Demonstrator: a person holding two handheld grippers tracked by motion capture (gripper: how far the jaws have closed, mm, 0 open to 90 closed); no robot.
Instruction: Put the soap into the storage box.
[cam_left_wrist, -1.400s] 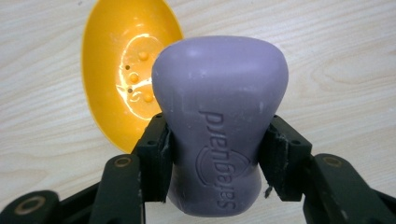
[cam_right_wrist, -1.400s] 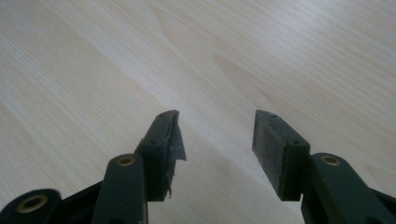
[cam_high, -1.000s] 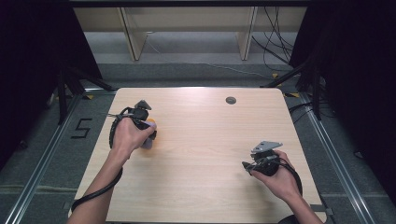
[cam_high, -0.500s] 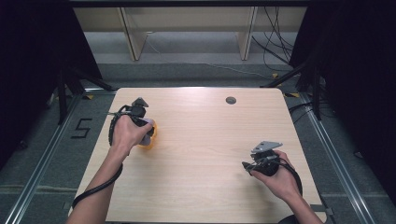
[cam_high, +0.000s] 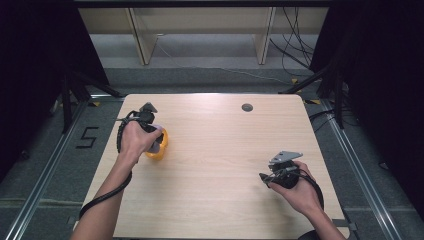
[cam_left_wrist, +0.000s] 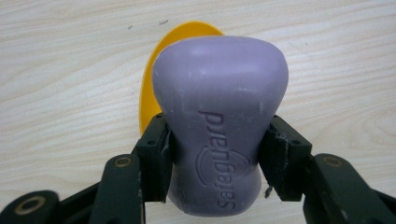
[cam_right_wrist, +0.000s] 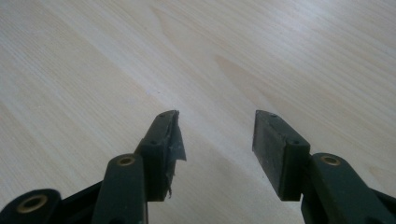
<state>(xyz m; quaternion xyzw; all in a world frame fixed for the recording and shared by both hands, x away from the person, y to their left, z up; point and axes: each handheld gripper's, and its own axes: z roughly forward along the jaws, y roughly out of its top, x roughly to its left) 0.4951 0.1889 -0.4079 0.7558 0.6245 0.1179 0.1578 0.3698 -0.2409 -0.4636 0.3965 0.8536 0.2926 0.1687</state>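
A purple bar of soap (cam_left_wrist: 219, 126) stamped "Safeguard" sits between the jaws of my left gripper (cam_left_wrist: 215, 154), which is shut on it. Just beyond the soap lies a yellow dish (cam_left_wrist: 159, 79) on the wooden table. In the high view the left gripper (cam_high: 156, 142) is at the table's left side over the yellow dish (cam_high: 159, 150), with the soap (cam_high: 156, 141) in it. My right gripper (cam_right_wrist: 215, 130) stands open over bare wood with nothing between its jaws; the high view shows the right gripper (cam_high: 267, 177) near the table's right front.
The light wooden table (cam_high: 215, 165) has a small dark round hole (cam_high: 247, 107) near its far edge. Cables trail from both grippers. Wooden legs of a shelf or bench (cam_high: 142, 42) stand on the floor beyond the table, with dark stands at either side.
The left hand has shifted slightly toward the right and nearer, carrying the soap over the yellow dish, which now shows more beside the hand. The right gripper has stayed put.
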